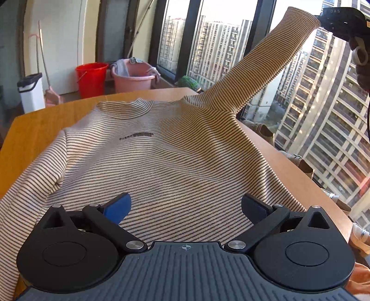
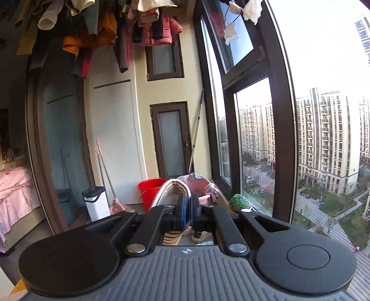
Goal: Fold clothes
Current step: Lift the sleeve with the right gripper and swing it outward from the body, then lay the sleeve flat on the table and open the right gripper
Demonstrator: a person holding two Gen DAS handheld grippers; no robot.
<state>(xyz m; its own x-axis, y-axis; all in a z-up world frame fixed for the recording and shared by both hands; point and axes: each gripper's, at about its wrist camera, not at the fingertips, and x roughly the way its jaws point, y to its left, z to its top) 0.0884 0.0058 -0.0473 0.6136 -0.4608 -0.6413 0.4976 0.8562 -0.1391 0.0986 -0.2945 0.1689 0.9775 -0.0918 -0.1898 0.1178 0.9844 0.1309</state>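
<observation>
Fingers [image 1: 118, 207] of the left gripper [image 1: 185, 208] are seen spread wide above the lower part of the sweater [image 1: 161, 162], with nothing between them; one pad is blue, the other dark. Whether they touch the cloth cannot be told. On the right gripper [image 2: 188, 210] the jaws are pressed together on the cuff [image 2: 172, 188] of one sleeve, whose folded edge arches up over the pads.

A wooden table [image 1: 34, 129] is covered for the most part by the sweater, which is laid flat with its front up and its collar [image 1: 138, 107] toward the far edge. It is knitted in fine stripes, dark on a pale cream ground, and a small dark line of lettering [image 1: 136, 136] is printed across the chest. Its body is lit pinkish on one side and falls into shadow toward the window. One sleeve [image 1: 30, 183] is bent down along the near left edge of the table, with a crease at the armpit. The other sleeve [image 1: 266, 62] is drawn up off the table, stretched taut and straight from the shoulder to the upper right, where its end is gripped by the right gripper [image 1: 337, 20]. Its stripes run across its length, and warm sunlight is caught by them.
</observation>
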